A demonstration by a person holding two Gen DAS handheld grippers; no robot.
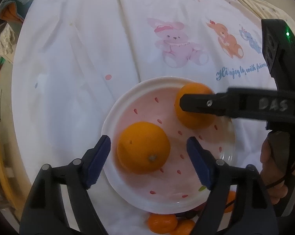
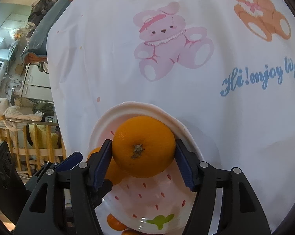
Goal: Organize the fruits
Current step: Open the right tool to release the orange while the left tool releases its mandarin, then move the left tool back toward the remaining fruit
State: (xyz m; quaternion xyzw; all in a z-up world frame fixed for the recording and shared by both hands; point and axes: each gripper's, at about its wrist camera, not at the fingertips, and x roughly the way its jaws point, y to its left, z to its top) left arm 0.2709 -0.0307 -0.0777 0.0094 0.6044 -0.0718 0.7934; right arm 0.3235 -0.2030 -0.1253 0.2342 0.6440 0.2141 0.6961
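Observation:
A white plate [image 1: 108, 129] with pink seed marks lies on the bear-print cloth and holds two oranges. The nearer orange [image 1: 143, 146] rests stem-up between the blue pads of my left gripper [image 1: 148, 139], which is open with a gap on each side. The farther orange [image 1: 194, 115] is half hidden behind a black finger [image 1: 206, 103] of the right gripper. In the right wrist view that orange [image 2: 143, 146] sits in the plate [image 2: 128, 105] between the pads of my right gripper [image 2: 143, 143], which stands open close beside it. The other orange [image 2: 110, 172] peeks out behind the left finger.
Small tangerines [image 1: 161, 223] lie by the plate's near rim, also seen as tangerines [image 2: 114, 223] in the right wrist view. A person's hand [image 1: 272, 166] holds the right gripper's handle. The white cloth [image 2: 128, 62] spreads beyond the plate; its left edge drops to a cluttered room.

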